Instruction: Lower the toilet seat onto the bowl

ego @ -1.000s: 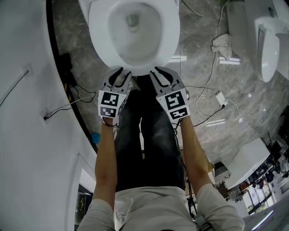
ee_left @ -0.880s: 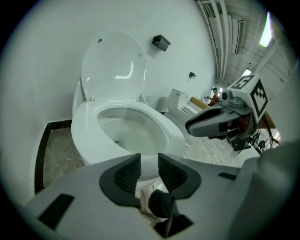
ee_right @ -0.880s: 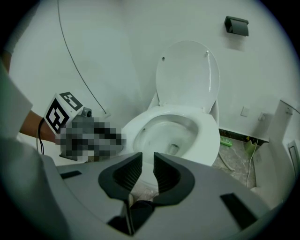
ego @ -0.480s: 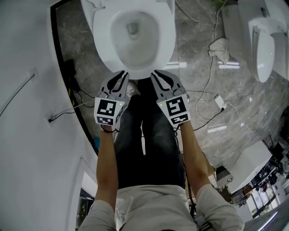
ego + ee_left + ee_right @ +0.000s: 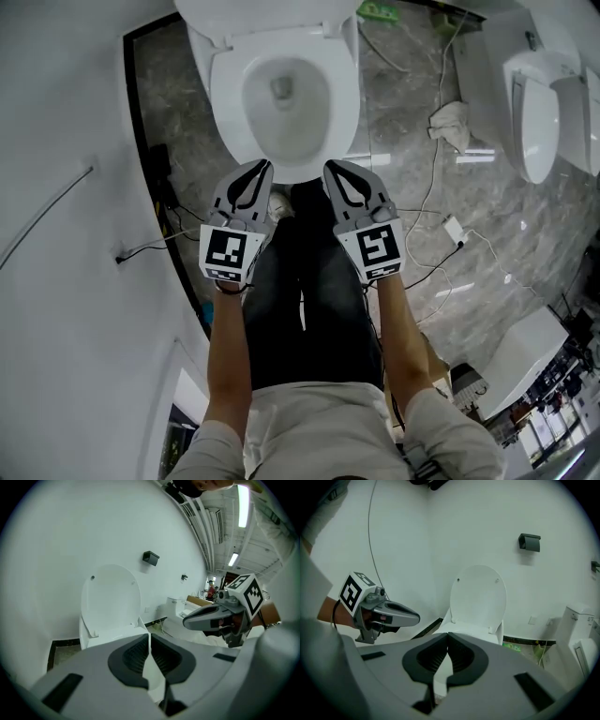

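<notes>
In front of the toilet, the grey marble floor [image 5: 412,159] lies open to the right as far as a crumpled cloth [image 5: 451,120], loose cables [image 5: 433,187] and a second toilet [image 5: 534,112]. To the left a curved white wall [image 5: 66,234] with a dark base strip runs close beside the bowl [image 5: 284,94]. The person stands with bare forearms [image 5: 228,347] stretched forward side by side. The left tongs [image 5: 261,167] and right tongs [image 5: 331,169] are near each other but apart, both angled downward and forward, with their tips just short of the bowl's front rim in the head view. Both pairs of jaws have just been closing and now meet at the tips, with nothing between them. The toilet seat [image 5: 228,103] lies flat on the bowl. Its long axis runs from the hinges at the back toward the person, and its rounded front points at the gap between the two tongs. Behind it the lid [image 5: 110,597] stands upright against the wall.
</notes>
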`<state>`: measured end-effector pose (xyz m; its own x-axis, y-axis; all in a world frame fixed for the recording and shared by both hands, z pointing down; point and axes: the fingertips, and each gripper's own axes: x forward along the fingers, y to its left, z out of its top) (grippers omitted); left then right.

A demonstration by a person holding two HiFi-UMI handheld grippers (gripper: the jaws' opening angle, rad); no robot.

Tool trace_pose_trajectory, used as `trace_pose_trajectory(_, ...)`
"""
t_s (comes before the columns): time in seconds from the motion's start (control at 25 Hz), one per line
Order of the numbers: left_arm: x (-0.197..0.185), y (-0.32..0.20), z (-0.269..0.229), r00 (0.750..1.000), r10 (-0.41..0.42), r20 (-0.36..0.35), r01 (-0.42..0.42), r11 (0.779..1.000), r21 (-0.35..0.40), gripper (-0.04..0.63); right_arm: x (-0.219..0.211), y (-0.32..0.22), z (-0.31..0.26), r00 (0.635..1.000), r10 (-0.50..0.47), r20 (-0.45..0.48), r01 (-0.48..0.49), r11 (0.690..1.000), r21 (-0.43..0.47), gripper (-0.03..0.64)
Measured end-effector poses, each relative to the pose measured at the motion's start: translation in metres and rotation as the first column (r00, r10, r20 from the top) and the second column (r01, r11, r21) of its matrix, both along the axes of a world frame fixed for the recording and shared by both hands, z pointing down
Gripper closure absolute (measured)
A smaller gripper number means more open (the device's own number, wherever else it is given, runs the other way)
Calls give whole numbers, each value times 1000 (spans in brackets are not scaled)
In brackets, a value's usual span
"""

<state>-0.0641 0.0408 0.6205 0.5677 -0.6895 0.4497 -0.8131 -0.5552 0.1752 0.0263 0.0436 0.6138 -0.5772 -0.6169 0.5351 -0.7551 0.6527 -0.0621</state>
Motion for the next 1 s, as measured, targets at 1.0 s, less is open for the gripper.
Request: trace_pose_trajectory(1.0, -10, -24, -10, 998, -55, -23, 56, 998, 23, 561, -2, -24, -4, 1000, 9, -2, -8, 1000, 19, 595)
